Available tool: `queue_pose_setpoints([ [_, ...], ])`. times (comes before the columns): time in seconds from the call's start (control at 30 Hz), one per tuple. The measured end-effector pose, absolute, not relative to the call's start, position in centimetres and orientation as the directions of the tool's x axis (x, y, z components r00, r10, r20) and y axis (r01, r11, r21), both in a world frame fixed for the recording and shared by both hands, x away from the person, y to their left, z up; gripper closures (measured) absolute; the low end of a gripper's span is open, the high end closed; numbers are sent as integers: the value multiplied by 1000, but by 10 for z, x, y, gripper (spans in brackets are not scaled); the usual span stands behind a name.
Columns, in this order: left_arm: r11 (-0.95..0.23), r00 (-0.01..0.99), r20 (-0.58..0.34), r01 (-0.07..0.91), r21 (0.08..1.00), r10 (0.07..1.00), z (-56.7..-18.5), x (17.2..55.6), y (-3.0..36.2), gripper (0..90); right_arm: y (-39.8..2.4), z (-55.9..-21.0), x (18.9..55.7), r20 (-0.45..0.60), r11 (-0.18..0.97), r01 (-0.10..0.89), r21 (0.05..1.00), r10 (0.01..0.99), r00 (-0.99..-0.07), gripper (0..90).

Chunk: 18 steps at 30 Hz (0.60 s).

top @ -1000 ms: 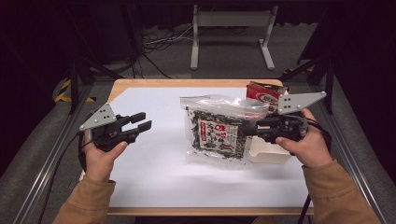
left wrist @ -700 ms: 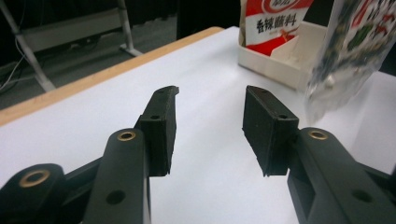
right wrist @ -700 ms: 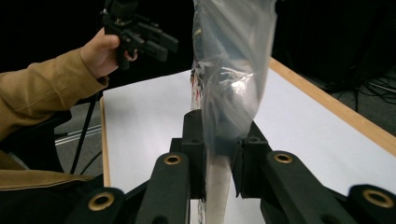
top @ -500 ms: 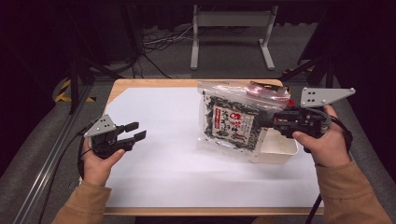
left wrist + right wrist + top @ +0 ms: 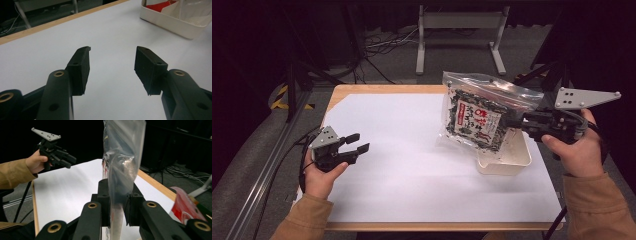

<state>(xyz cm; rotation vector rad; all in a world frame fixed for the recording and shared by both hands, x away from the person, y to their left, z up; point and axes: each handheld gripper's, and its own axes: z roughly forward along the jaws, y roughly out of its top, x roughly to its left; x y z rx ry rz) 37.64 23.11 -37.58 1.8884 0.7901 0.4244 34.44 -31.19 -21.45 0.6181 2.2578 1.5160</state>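
My right gripper (image 5: 518, 123) has its fingers clamped on the clear seaweed bag (image 5: 479, 117), lifted over the white tray (image 5: 512, 162), so I'd keep it steady while the left gripper (image 5: 358, 143), fingers apart, waits over the bench (image 5: 412, 150).

The clear bag (image 5: 482, 115) hides much of the white bin (image 5: 507, 160) at the high view's right. The bin (image 5: 175, 20) and a red packet (image 5: 185, 207) run off frame edges. The bag's print is unreadable.
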Motion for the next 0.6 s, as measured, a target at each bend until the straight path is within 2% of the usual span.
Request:
queue_pose_setpoints([
  [0.6, -256, 689, -88, 381, 889, 719, -392, 383, 244, 457, -348, -214, 345, -99, 329, 164, 930, 652, -751, 771],
])
